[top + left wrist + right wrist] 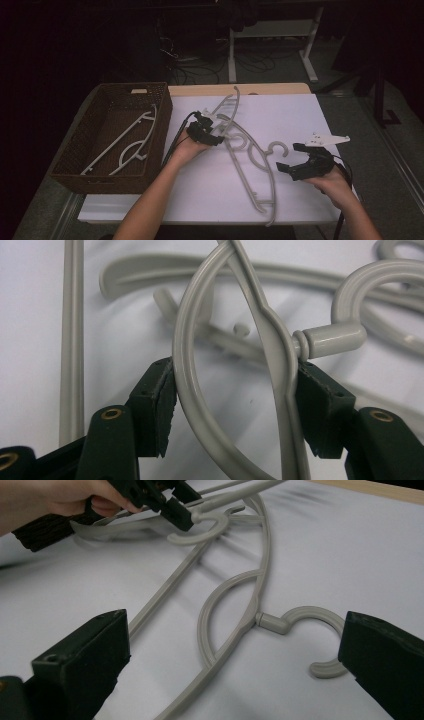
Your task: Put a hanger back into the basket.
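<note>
At frame centre the left gripper [218,131] clamps the neck of the upper grey hanger [270,340], while the right gripper [292,157], lower right, gapes wide and empty.

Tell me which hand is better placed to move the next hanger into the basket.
Left, probably. Its tongs already straddle a hanger at its neck, close to the basket. The right tongs stand open, holding nothing, on the table's far side.
</note>
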